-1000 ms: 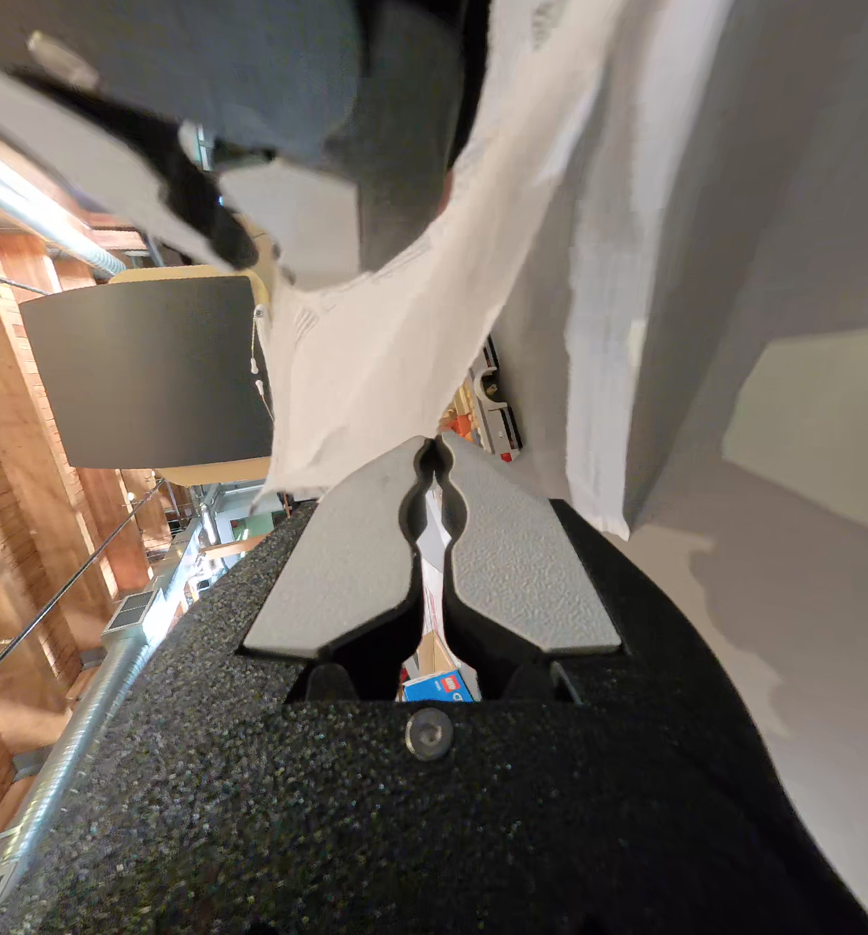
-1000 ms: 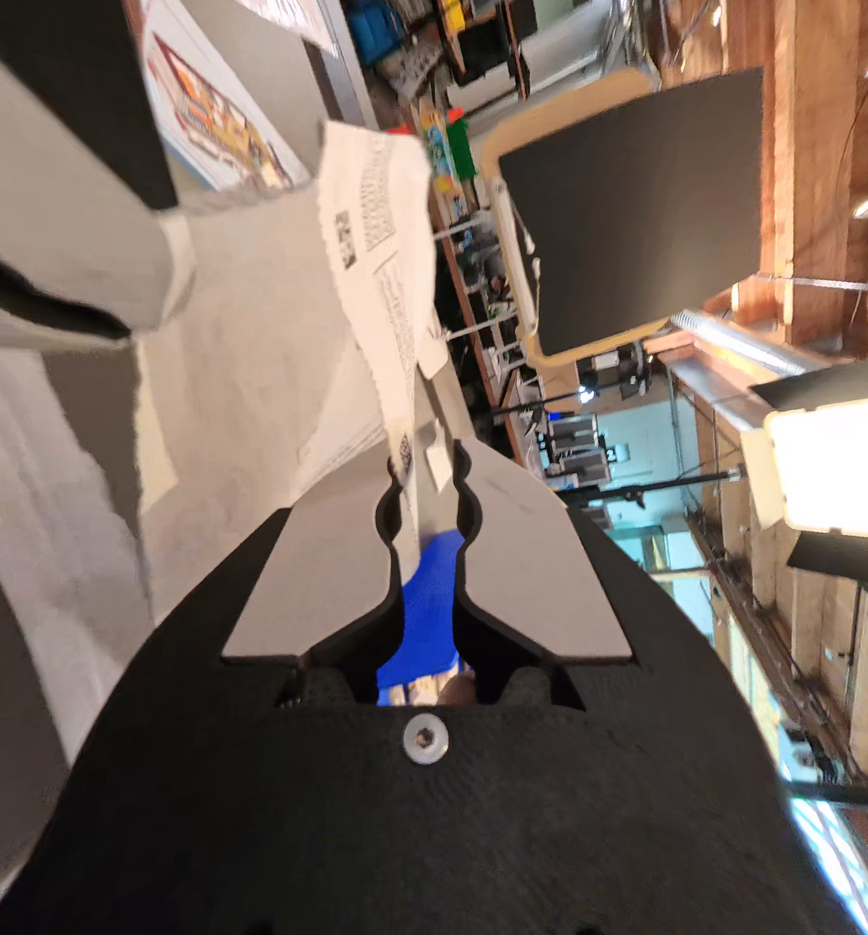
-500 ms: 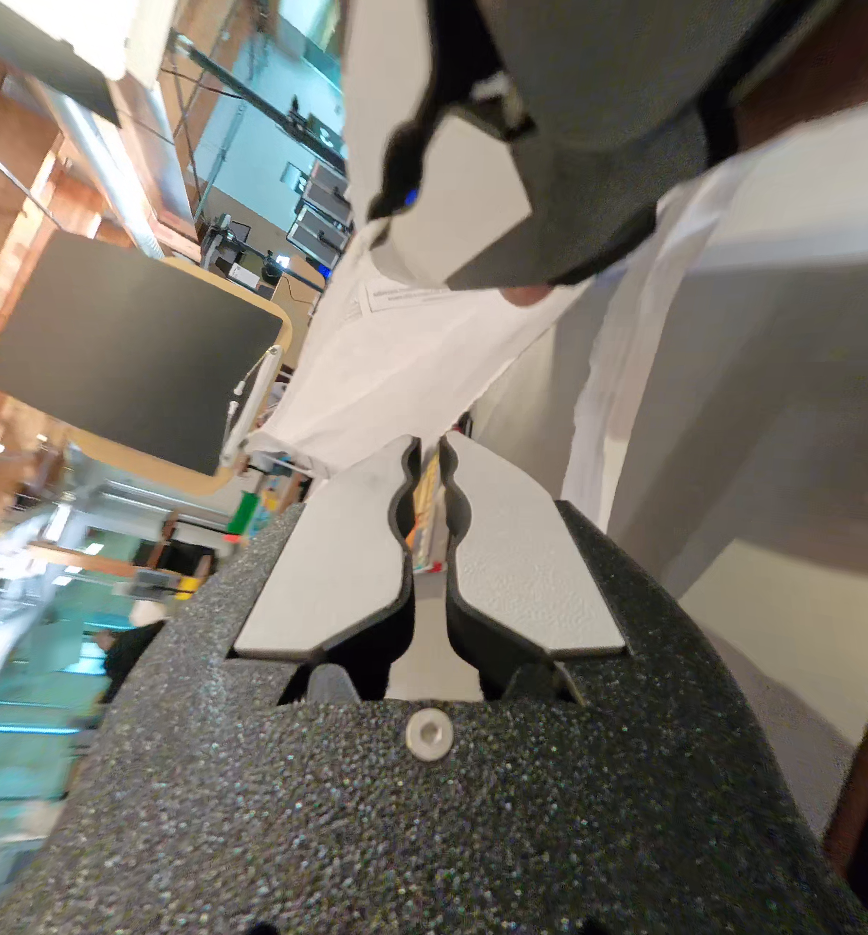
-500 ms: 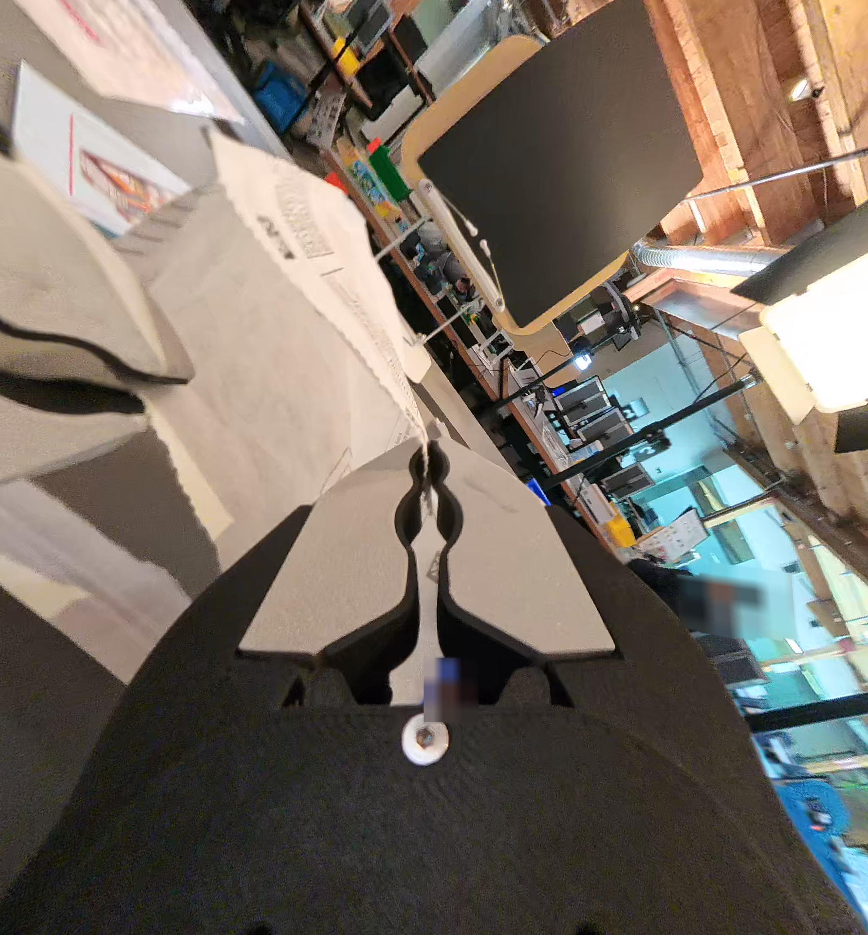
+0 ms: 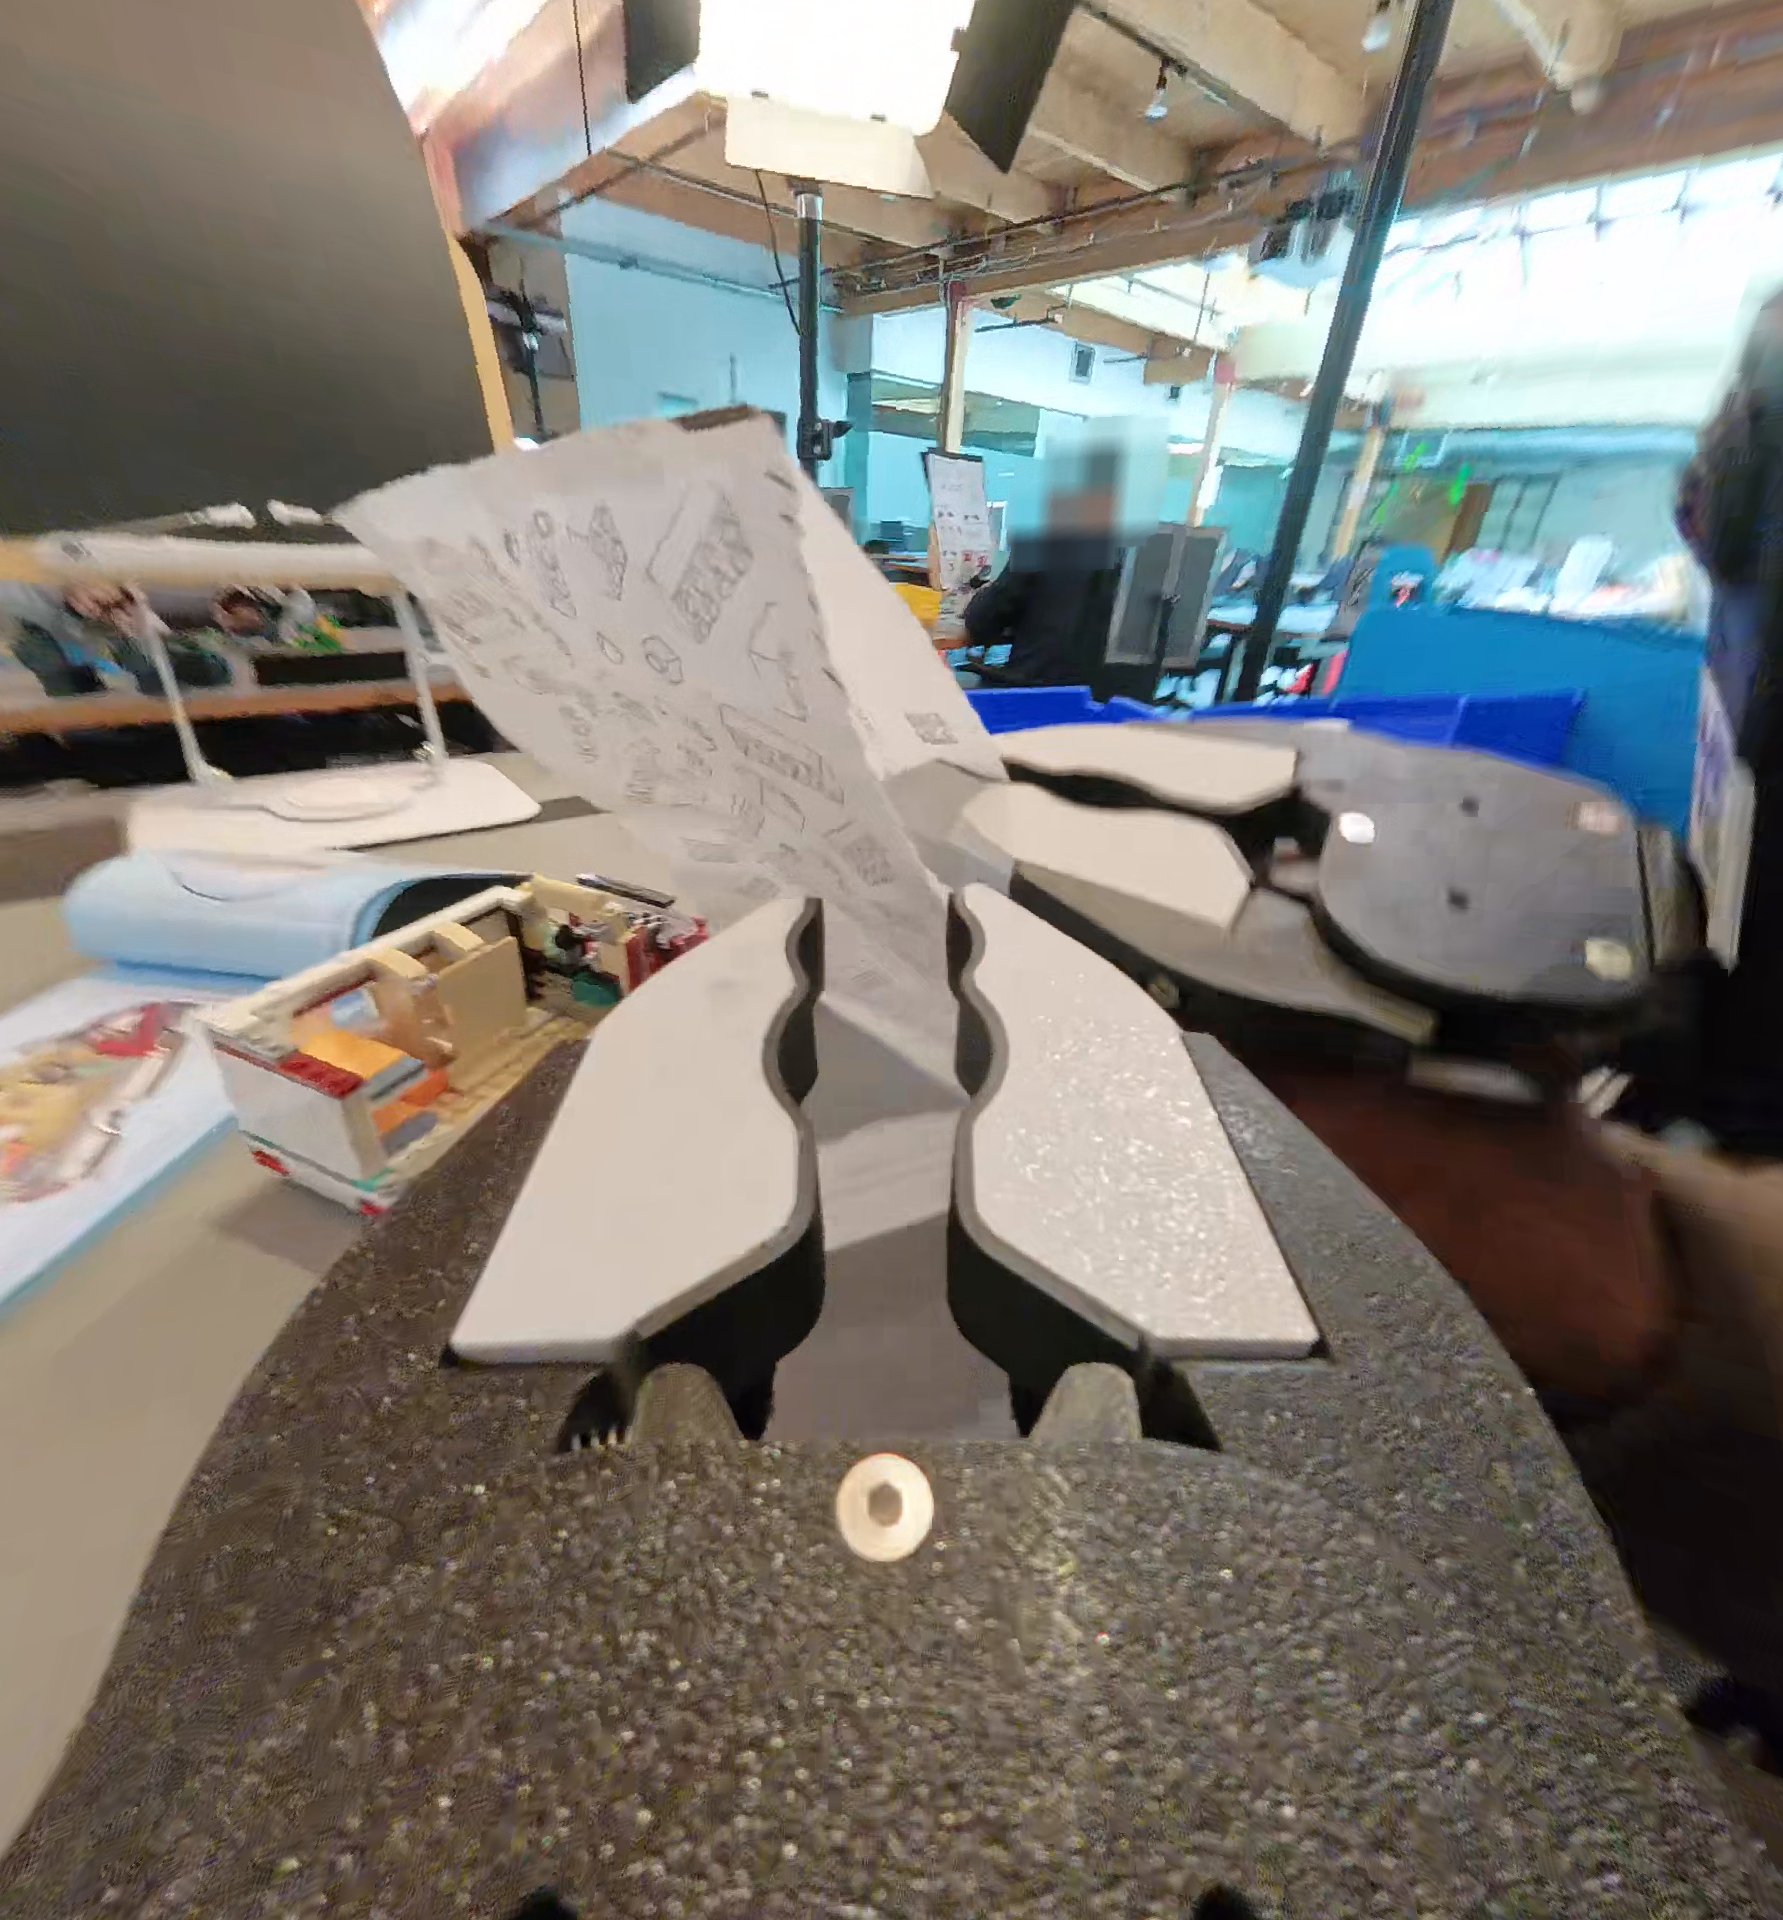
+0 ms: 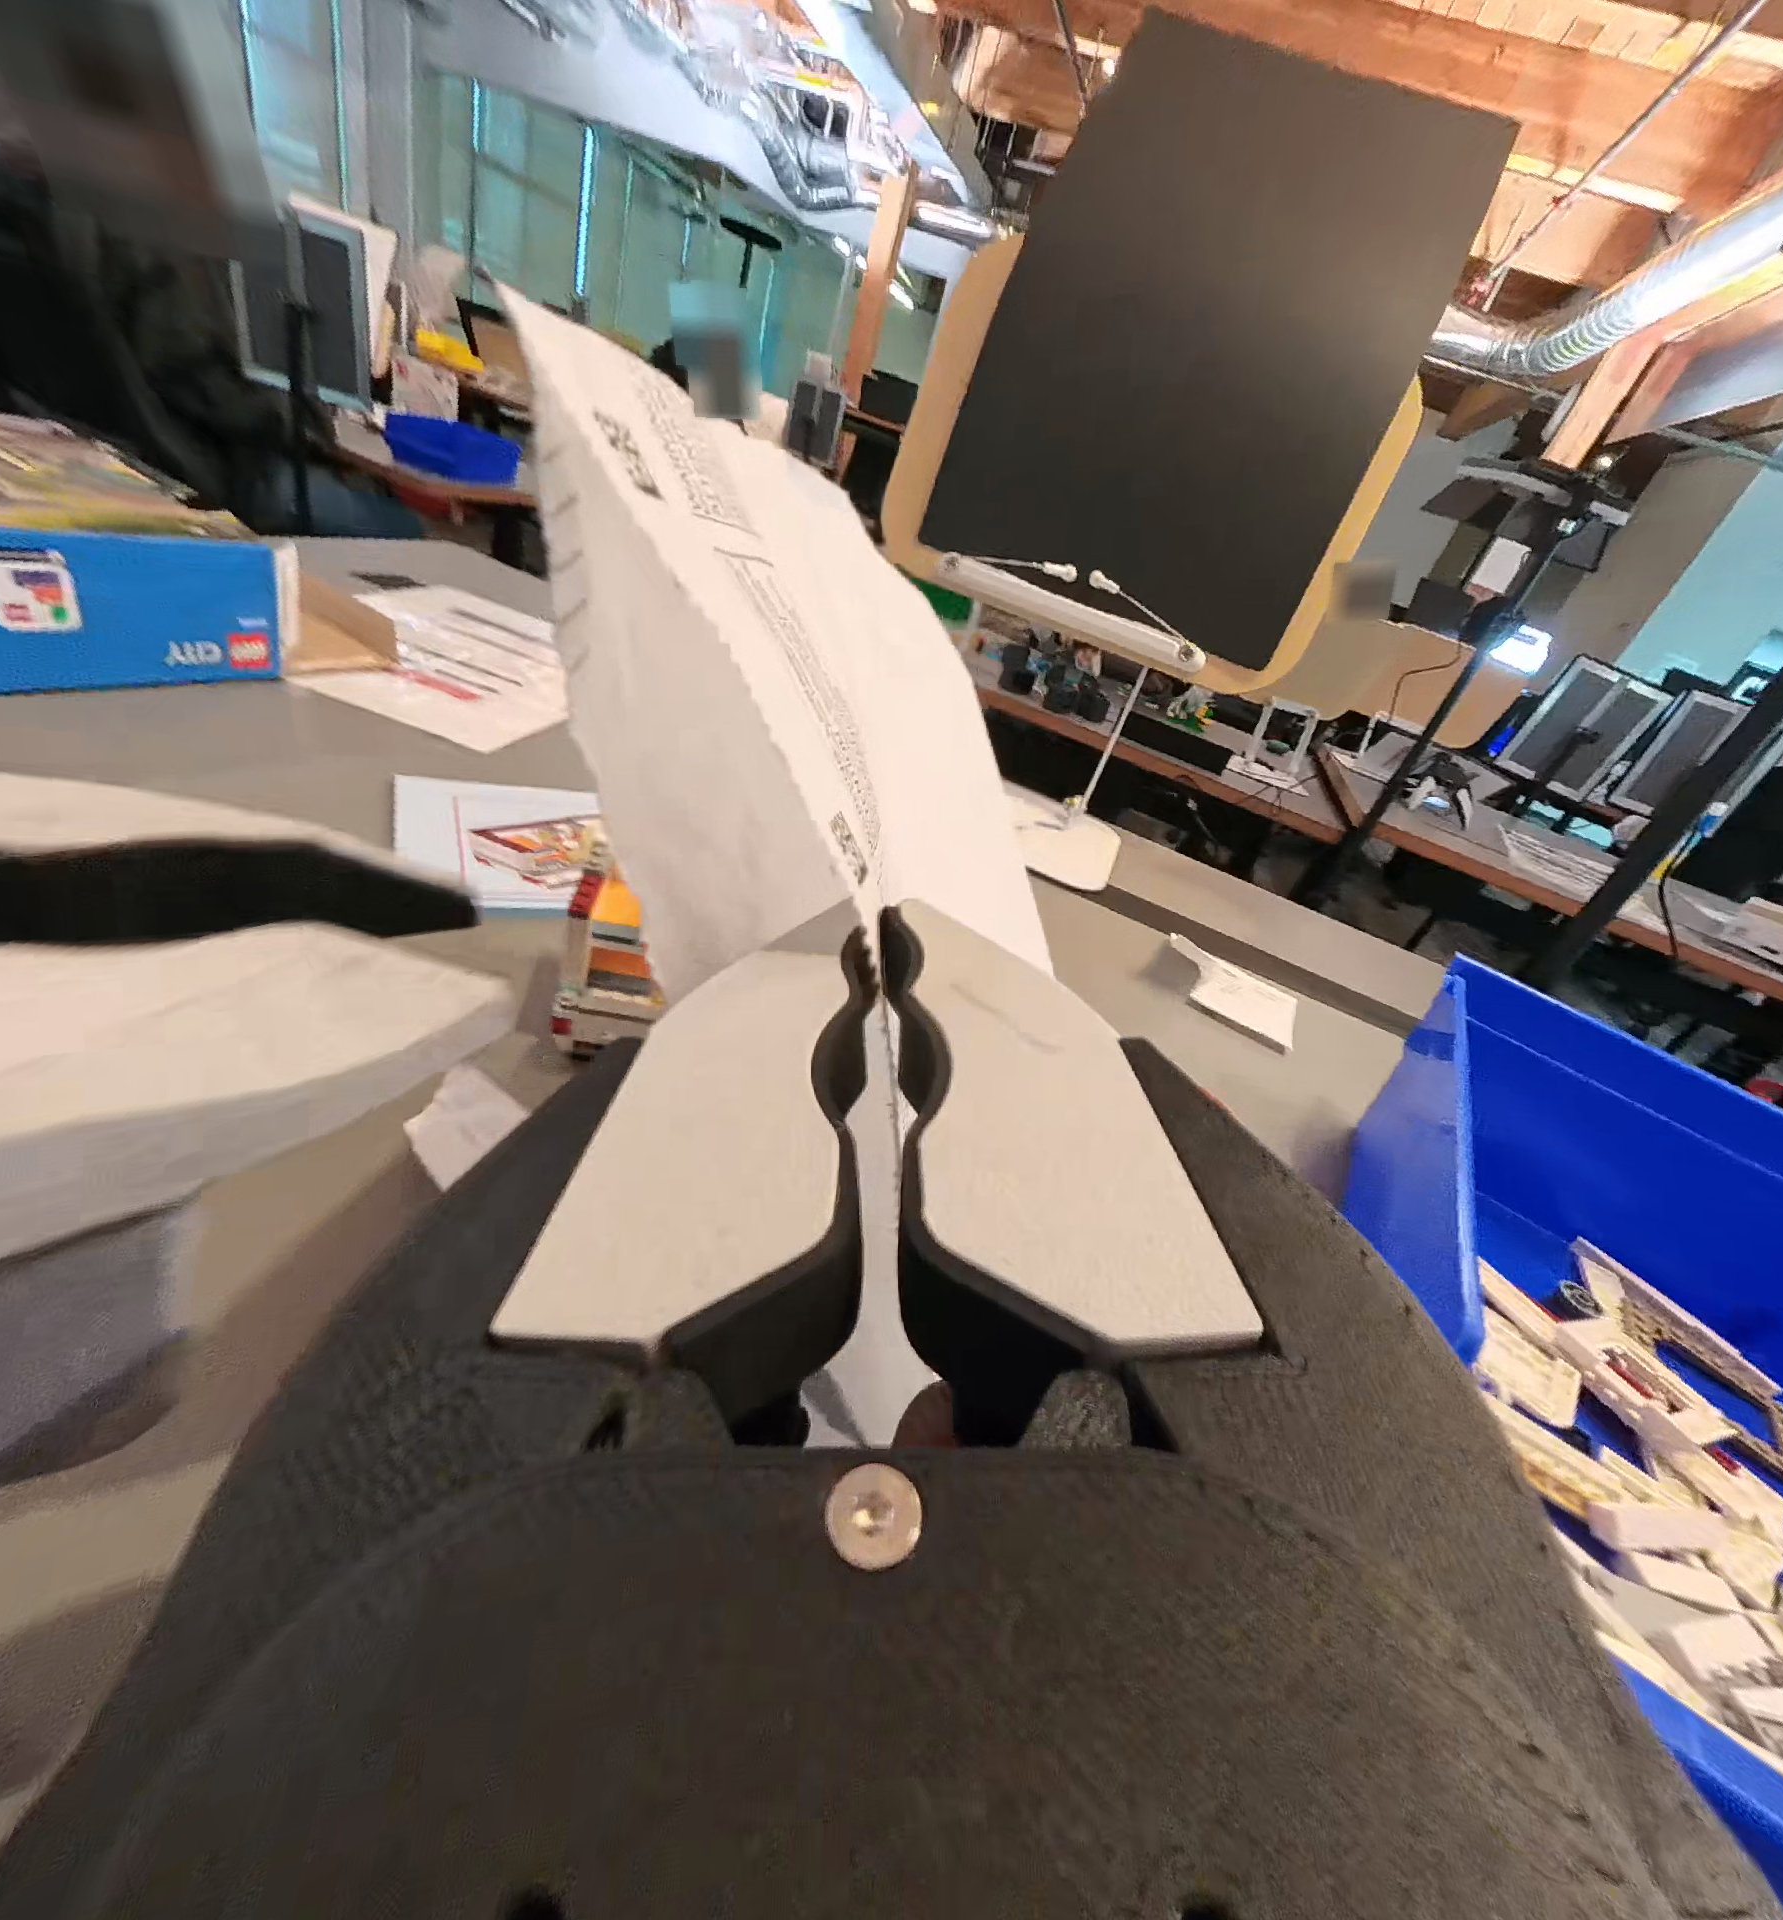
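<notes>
A white paper bag [image 5: 679, 644] printed with small part drawings hangs in the air above the grey table [image 5: 87, 1455]. My right gripper [image 6: 879, 914] is shut on the bag's lower edge [image 6: 741, 675]; the left wrist view shows it [image 5: 1001, 774] pinching the bag's corner from the right. My left gripper [image 5: 882, 904] is open. The bag's lower tip hangs in the gap between its fingers, and the pads do not press on it. In the right wrist view it [image 6: 482, 940] shows at the left with its jaws apart. A small brick-built model [image 5: 399, 1039] stands on the table just left of my left gripper.
An open instruction booklet [image 5: 35, 1122] lies left of the model. A blue bin [image 6: 1593, 1143] with several small bags stands at the right. A blue box [image 6: 108, 613], loose sheets [image 6: 451, 665] and a white lamp base [image 6: 1069, 842] sit farther back. A large black panel [image 6: 1178, 343] hangs behind. Tip to tip, the grippers are about 7 cm apart. The small brick-built model [image 5: 399, 1039] is about equally far from each gripper, around 20 cm.
My left gripper was shut on the bag, then opened and let it go. My right gripper closed on the bag's edge and keeps it. Both views swung round to level with the table.
</notes>
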`<move>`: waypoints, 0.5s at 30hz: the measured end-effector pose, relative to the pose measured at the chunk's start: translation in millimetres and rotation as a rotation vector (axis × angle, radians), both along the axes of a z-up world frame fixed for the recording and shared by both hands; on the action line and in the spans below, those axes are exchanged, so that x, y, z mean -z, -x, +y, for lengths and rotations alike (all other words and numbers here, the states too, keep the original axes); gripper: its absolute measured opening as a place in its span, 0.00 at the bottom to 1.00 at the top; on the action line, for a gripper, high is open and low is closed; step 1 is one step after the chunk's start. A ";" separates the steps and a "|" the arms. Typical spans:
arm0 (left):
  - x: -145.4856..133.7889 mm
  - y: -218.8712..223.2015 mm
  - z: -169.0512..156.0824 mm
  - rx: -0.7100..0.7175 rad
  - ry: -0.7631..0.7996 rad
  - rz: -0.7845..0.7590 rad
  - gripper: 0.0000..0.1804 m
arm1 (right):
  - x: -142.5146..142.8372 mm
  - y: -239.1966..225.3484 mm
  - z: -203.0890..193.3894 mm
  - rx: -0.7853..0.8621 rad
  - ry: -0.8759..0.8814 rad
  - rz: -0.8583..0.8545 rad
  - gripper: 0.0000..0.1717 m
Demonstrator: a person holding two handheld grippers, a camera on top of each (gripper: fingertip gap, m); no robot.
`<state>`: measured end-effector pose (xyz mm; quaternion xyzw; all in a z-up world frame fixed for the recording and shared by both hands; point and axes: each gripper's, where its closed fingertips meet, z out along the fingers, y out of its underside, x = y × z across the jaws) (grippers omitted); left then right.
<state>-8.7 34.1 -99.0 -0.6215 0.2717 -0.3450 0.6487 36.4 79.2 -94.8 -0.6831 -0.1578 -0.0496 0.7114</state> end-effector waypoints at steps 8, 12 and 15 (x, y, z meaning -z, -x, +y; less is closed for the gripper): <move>-14.4 -0.4 9.8 0.077 0.143 -0.132 0.18 | -9.6 19.8 -11.3 0.029 -0.146 -0.160 0.00; -11.9 1.7 6.5 0.071 0.145 -0.135 0.20 | -8.7 23.4 -12.3 0.052 -0.162 -0.201 0.00; -13.2 3.9 4.8 0.077 0.147 -0.146 0.20 | -9.4 23.7 -12.8 0.070 -0.168 -0.219 0.00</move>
